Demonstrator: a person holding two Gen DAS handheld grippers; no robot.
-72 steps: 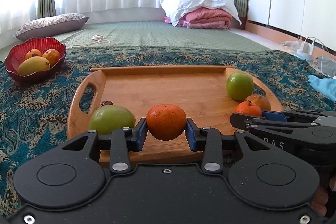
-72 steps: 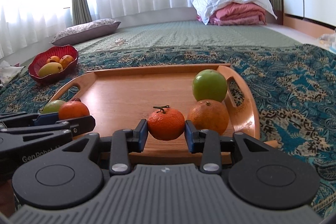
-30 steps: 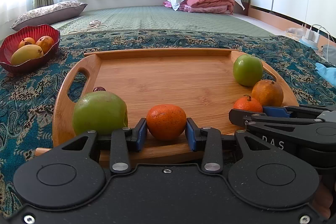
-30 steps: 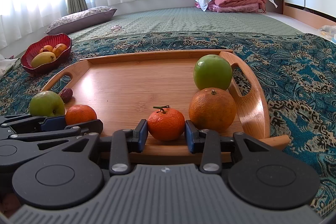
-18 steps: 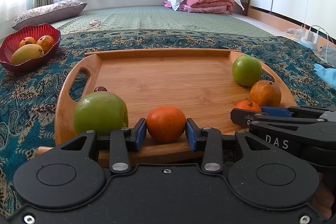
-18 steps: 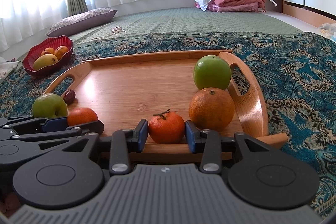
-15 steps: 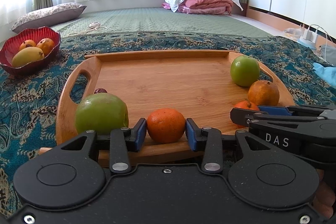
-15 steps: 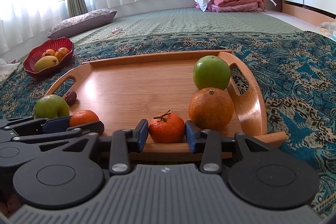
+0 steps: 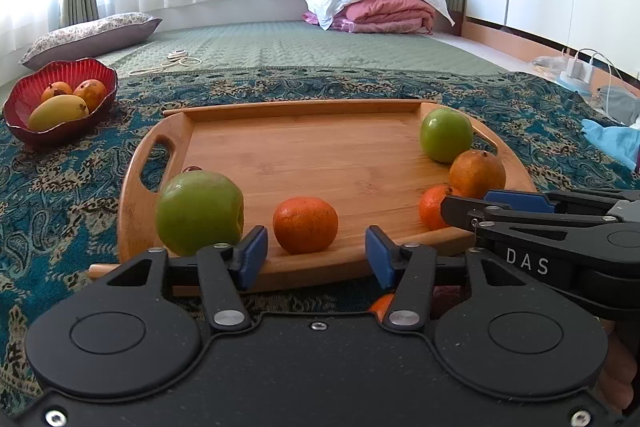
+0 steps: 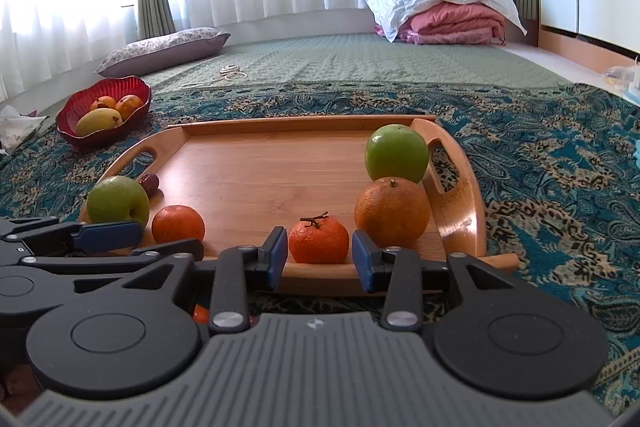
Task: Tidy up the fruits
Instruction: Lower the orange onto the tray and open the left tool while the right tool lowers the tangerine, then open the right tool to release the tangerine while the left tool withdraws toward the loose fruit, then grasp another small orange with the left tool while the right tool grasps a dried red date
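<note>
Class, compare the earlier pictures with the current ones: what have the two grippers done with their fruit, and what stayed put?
Both jaws have opened. The left gripper let go of its orange; the right gripper released the stemmed tangerine. Both fruits now rest on the wooden tray. The other tray fruit and the red bowl stayed put.

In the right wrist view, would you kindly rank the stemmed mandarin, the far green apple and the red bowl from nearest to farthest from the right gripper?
1. Stemmed mandarin, between the right gripper fingers.
2. Far green apple, right side of the tray.
3. Red bowl, far left on the cloth.
</note>
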